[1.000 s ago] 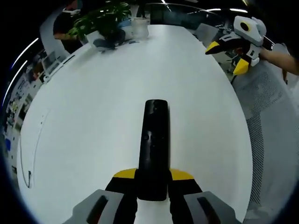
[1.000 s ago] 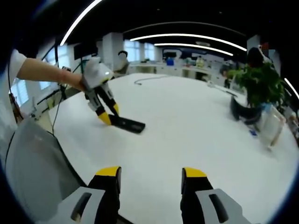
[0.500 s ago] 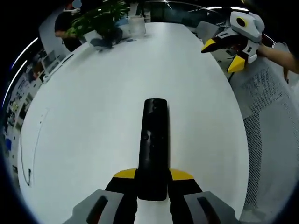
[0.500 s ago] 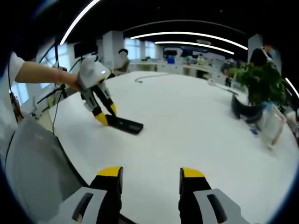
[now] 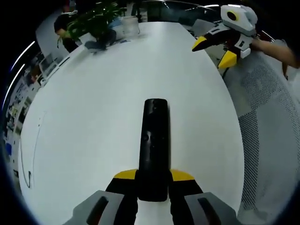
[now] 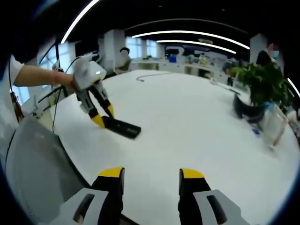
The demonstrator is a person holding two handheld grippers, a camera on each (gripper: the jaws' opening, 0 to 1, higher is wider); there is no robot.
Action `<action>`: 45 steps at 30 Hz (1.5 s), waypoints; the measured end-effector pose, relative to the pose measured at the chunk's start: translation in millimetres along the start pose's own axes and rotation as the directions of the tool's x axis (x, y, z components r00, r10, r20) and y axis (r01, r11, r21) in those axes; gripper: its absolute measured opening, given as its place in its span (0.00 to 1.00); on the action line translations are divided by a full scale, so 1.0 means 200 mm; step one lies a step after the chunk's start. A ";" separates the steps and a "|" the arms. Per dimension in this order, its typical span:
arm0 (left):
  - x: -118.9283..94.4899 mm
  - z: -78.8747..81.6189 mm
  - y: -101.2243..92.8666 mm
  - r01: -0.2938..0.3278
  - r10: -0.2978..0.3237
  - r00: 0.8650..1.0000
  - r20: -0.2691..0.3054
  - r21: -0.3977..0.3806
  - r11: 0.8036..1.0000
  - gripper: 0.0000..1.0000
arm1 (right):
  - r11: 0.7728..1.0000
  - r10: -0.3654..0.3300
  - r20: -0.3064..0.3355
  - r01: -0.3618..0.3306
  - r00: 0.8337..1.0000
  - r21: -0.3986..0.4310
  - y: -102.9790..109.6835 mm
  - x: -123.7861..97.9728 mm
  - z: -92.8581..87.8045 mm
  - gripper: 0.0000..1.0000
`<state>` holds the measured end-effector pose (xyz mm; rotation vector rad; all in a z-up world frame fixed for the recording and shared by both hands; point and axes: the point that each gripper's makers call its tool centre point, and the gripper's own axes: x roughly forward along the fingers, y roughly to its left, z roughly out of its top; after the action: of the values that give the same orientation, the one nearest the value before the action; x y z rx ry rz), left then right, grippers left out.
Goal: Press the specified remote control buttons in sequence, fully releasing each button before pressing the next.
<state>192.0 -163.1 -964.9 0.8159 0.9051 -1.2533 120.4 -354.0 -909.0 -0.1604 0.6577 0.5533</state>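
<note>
A long black remote control (image 5: 154,145) lies on the white table (image 5: 93,108), pointing away from me in the left gripper view. My left gripper (image 5: 153,177) is shut on its near end, yellow tips on either side. From the right gripper view the same remote (image 6: 122,127) lies flat near the table's left edge with the left gripper (image 6: 102,117) clamped on it, held by a hand. My right gripper (image 6: 152,176) hovers open above the table's near edge, nothing between its fingers. It appears in the left gripper view as the right gripper (image 5: 211,51) at upper right, off the table's far side.
A potted green plant (image 6: 262,86) and a clear cup (image 6: 272,129) stand at the table's far end. A thin cable (image 5: 28,154) lies along one side. A mesh chair back (image 5: 269,122) sits beside the table. People sit in the background office.
The right gripper has drifted a little toward the table's far end in the left gripper view. The remote and left gripper hold the same grip.
</note>
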 end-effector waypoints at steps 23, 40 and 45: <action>0.00 0.00 -0.12 0.020 -0.019 1.000 -0.014 0.027 0.999 0.24 | 1.000 0.017 -0.022 -0.017 1.000 -0.016 0.02 0.01 -0.02 0.42; -0.01 0.00 -0.21 0.024 -0.024 1.000 0.002 0.035 0.999 0.24 | 1.000 0.023 -0.036 -0.024 0.999 -0.016 0.02 0.01 -0.03 0.41; -0.01 -0.01 -0.24 0.025 -0.025 1.000 0.001 0.036 0.999 0.24 | 1.000 0.025 -0.041 -0.026 0.999 -0.017 0.03 0.02 -0.03 0.40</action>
<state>145.1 -168.1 -965.5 0.8344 0.8960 -1.2952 116.2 -350.1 -916.1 -0.1805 0.6954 0.5818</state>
